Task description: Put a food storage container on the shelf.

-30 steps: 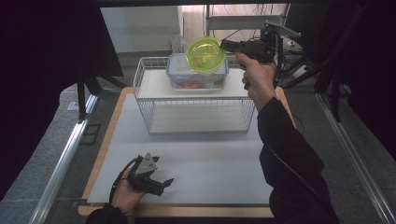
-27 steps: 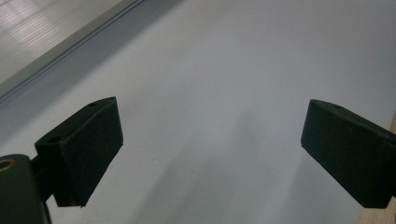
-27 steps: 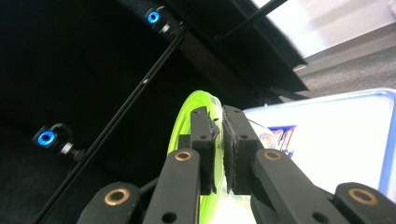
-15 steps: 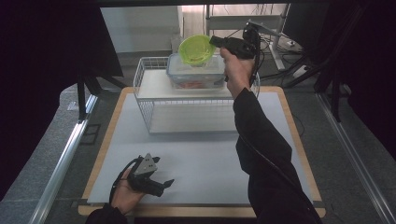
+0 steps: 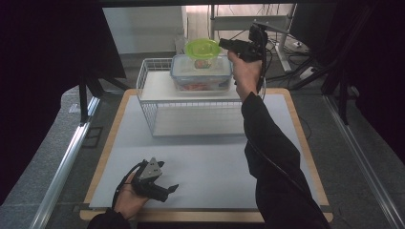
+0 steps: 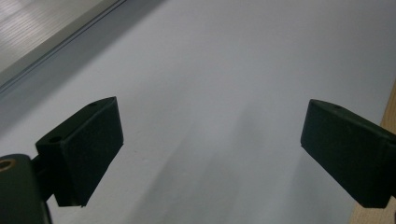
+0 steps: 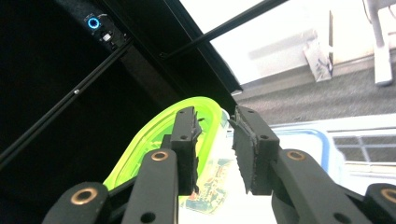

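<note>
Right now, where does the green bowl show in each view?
High view: green bowl at top centre, held by the right tool over the clear container.
Right gripper view: green bowl at lower centre-left, its rim between the jaws.
Left gripper view: bare white table ahead of the open left tool.
Shared landmark: the clear container, right of the jaws in the right gripper view.

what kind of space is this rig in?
Looks like a lab or recording station rather than a home: a white tabletop framed by black curtains, cables on the floor, and a wire rack bearing a food container.
</note>
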Demonstrator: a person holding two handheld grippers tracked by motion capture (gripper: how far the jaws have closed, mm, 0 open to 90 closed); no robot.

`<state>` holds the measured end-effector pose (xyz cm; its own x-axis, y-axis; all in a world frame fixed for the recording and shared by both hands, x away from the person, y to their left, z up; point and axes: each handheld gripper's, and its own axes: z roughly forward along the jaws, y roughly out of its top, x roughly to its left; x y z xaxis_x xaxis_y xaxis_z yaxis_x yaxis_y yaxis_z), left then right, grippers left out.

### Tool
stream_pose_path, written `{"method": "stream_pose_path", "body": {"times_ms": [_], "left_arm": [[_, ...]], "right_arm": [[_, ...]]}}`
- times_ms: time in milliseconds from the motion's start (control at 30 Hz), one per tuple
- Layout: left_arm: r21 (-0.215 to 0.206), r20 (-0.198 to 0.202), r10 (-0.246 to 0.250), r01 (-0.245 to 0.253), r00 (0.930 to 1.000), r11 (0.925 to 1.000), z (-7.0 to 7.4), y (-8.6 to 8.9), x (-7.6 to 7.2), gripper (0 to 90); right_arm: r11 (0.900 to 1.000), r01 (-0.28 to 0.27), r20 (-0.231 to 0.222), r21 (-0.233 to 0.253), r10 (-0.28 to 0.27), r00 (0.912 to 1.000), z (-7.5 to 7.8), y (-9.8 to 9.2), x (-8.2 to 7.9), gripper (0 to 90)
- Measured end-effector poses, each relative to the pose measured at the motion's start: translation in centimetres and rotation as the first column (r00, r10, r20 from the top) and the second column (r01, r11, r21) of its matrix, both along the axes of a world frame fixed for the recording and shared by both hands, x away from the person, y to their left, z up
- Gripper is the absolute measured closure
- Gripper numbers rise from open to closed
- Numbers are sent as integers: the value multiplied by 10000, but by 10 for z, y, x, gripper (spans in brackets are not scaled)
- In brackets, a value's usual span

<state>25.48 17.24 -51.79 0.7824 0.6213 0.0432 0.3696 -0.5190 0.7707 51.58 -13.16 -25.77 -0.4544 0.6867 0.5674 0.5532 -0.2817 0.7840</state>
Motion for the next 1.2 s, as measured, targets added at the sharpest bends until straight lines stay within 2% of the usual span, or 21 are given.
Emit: {"method": "stream_pose_path", "body": {"times_ms": [33,133,233,333,367,433,500,533,567,633,767,833,1000,1200], "left_arm": [[3,4,2,-2,10000,10000,0,0,0,57],[54,19,-10,10,10000,10000,0,-1,0,57],[86,4,-18,18,10000,10000,-1,-1,0,57],[128,-1,-22,22,10000,9999,-1,-2,0,57],[139,4,-25,25,10000,9999,-1,-2,0,57],[166,1,-43,43,10000,9999,-1,-3,0,57],[157,7,-37,37,10000,9999,-1,-3,0,57],[166,10,-33,33,10000,9999,-1,-3,0,57],[159,21,-34,33,10000,9999,-1,-3,0,57],[157,29,-46,45,10000,9999,-1,-3,0,57],[140,-12,-78,78,10000,9999,-2,-3,0,57],[161,2,-93,93,10000,9998,-2,-3,0,57],[202,-38,-161,162,9999,9997,-3,-4,0,57],[222,-46,-184,185,9998,9996,-3,-5,0,57]], "right_arm": [[10000,3,122,-85,-2,9999,1,-1,-2,696],[9970,-169,653,-754,219,9976,5,-6,-11,713],[9832,-495,1279,-1759,727,9891,6,-9,-28,779],[9712,-680,1659,-2285,1076,9803,1,-9,-44,879],[9626,-911,1791,-2550,1396,9739,-3,-6,-51,899],[9458,-1208,1770,-3013,1800,9676,-9,0,-57,900],[9180,-1703,1737,-3581,2447,9539,-18,13,-62,900],[9092,-1786,1743,-3761,2588,9501,-20,18,-63,900],[8939,-1873,1689,-4072,2752,9464,-23,25,-64,900],[8773,-1939,1705,-4391,2933,9407,-26,36,-62,900],[8706,-1987,1543,-4501,2951,9429,-29,49,-55,900],[8731,-1940,1485,-4472,2864,9465,-30,51,-51,900],[8800,-1926,1451,-4341,2794,9492,-32,56,-45,900],[8797,-1851,1461,-4380,2728,9509,-33,60,-42,900]]}}
